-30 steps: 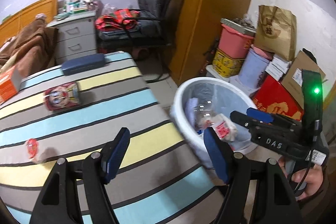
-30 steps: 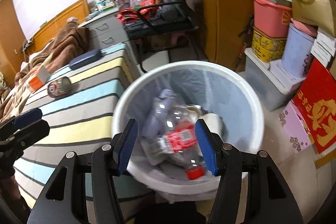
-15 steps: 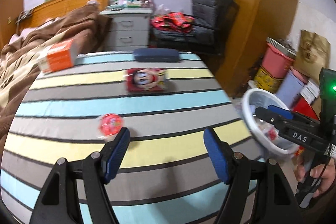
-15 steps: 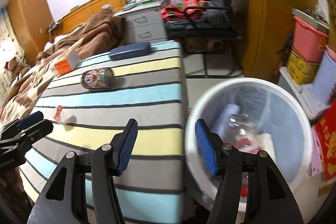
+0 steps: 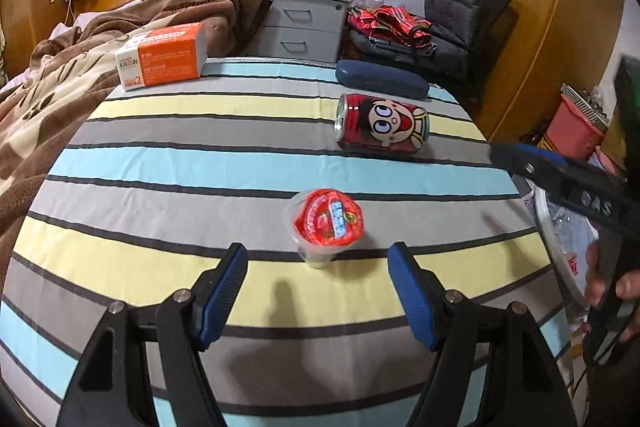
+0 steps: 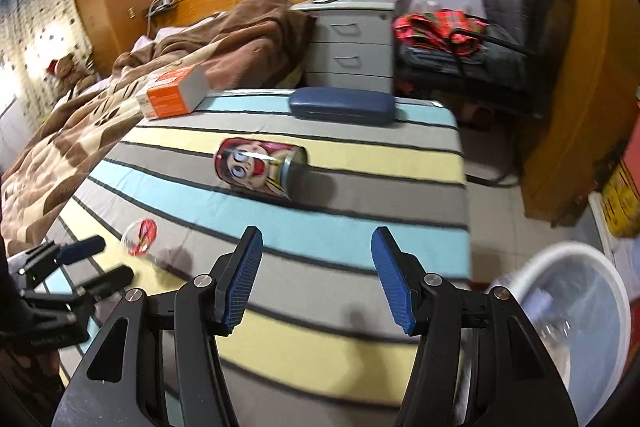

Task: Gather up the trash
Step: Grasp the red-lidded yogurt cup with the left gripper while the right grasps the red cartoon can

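Observation:
A small clear cup with a red foil lid (image 5: 326, 225) lies on the striped table (image 5: 168, 163), just ahead of my open, empty left gripper (image 5: 318, 291). It also shows in the right wrist view (image 6: 141, 237). A red cartoon can (image 5: 382, 127) lies on its side farther back; in the right wrist view the can (image 6: 260, 169) lies ahead of my open, empty right gripper (image 6: 316, 277). The white trash bin (image 6: 576, 311) with a clear liner stands on the floor off the table's right edge, holding bottles.
An orange box (image 5: 162, 55) and a dark blue case (image 5: 380, 81) lie at the table's far edge. A bed with a brown blanket (image 5: 52, 91) is to the left. A grey drawer unit (image 5: 304, 23), a chair with clothes (image 5: 432, 27) and a wardrobe stand behind.
Both grippers have swung left from over the trash bin to over the striped table. The lidded cup now lies just ahead of my left gripper, and the can ahead of my right.

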The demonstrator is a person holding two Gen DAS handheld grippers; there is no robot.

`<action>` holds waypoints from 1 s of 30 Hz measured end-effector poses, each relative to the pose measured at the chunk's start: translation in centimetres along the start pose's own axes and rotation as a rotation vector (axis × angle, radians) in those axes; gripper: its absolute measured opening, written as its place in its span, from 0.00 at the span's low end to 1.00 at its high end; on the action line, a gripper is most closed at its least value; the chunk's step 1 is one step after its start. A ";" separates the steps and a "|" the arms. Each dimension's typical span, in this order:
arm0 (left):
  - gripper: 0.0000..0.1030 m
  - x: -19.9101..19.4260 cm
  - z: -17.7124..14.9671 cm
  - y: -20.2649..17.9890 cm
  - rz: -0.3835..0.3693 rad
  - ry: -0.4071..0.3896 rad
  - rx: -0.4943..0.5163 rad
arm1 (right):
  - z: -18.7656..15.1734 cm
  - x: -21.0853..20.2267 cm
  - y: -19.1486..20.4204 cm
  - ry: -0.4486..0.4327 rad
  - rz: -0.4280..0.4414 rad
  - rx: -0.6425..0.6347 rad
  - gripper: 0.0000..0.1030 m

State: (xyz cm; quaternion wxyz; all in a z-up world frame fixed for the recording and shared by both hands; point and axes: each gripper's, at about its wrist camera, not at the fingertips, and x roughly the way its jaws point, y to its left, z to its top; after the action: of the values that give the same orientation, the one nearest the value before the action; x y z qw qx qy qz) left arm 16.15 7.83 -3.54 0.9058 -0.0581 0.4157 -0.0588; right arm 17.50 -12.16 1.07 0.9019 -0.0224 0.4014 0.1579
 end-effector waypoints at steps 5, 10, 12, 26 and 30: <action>0.72 1.3 0.4 0.5 -0.003 0.015 0.008 | 2.0 2.0 0.7 -0.001 0.056 -0.062 0.57; 0.72 2.2 0.7 1.3 -0.018 0.028 -0.010 | 3.5 3.9 1.2 0.016 0.119 -0.114 0.57; 0.72 2.7 0.8 1.6 -0.011 0.040 -0.011 | 4.0 4.6 1.6 0.023 0.146 -0.151 0.57; 0.72 3.1 1.4 3.9 0.006 0.038 -0.032 | 4.4 7.0 3.1 0.147 0.269 -0.311 0.61; 0.72 3.2 1.6 4.5 0.002 0.040 -0.058 | 3.8 6.7 3.5 0.172 0.245 -0.358 0.62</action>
State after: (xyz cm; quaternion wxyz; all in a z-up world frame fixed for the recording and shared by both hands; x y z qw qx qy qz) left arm 19.72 11.84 -5.58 0.8953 -0.0827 0.4352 -0.0468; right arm 23.40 -6.37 -0.97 0.8200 -0.1466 0.4422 0.3325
